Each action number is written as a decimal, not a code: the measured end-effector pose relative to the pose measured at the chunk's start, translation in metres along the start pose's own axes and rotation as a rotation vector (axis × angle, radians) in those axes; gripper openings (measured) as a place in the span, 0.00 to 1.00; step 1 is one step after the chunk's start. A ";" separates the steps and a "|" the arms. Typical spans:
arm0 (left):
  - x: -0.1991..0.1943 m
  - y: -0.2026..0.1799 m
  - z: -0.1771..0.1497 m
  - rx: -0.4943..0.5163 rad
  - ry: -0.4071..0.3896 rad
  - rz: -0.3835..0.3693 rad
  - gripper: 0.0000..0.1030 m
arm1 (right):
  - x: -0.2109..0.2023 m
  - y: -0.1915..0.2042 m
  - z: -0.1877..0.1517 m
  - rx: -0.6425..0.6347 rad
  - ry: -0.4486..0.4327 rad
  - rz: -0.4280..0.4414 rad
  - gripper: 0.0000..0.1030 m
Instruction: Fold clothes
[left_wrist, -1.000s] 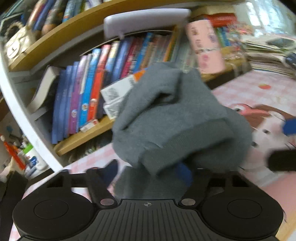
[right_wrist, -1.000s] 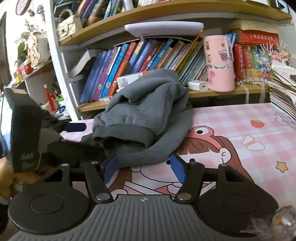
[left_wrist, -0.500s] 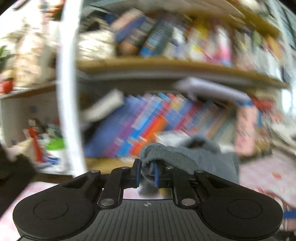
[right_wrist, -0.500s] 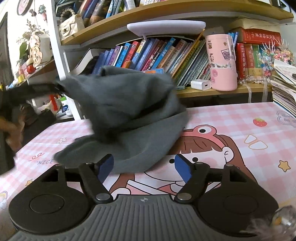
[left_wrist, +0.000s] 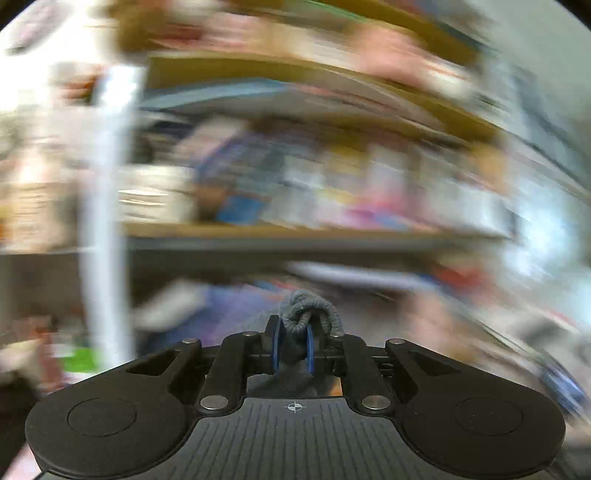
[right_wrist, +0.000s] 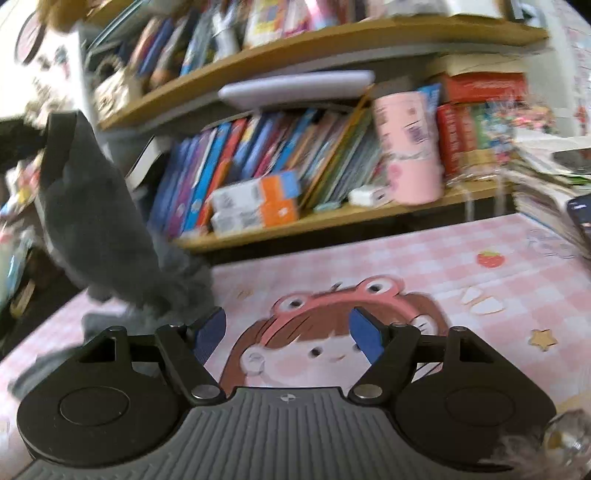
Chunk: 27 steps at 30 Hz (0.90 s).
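Left gripper (left_wrist: 293, 341) clamped on grey garment (right_wrist: 99, 229); right gripper (right_wrist: 288, 328) jaws apart, empty

The garment (right_wrist: 99, 221) was plain charcoal grey. Right of it, the table mat (right_wrist: 424, 266) showed pink-and-white checks, a red strawberry (right_wrist: 490, 258) and a brown-haired cartoon girl (right_wrist: 332, 332) in a pink frog hood.

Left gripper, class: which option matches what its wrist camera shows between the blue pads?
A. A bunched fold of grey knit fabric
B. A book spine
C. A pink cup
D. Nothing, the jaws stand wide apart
A: in the left wrist view the left gripper has its blue pads pressed close on a bunched fold of the grey garment.
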<state>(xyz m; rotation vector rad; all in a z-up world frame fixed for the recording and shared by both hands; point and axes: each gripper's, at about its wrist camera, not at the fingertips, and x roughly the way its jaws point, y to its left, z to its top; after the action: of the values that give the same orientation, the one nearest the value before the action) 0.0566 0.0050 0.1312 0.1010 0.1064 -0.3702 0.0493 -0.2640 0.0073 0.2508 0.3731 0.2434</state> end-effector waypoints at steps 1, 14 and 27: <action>0.000 -0.022 -0.012 0.035 0.065 -0.083 0.14 | -0.003 -0.004 0.002 0.013 -0.021 -0.013 0.70; -0.061 -0.057 -0.115 0.088 0.413 -0.168 0.74 | -0.003 0.000 0.005 0.008 0.030 0.112 0.74; -0.050 0.029 -0.105 -0.525 0.316 0.010 0.74 | -0.008 0.067 -0.015 -0.275 0.132 0.275 0.67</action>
<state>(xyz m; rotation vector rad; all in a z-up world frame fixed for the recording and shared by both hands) 0.0114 0.0618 0.0361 -0.3603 0.5101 -0.3040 0.0240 -0.2000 0.0152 0.0137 0.4308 0.5795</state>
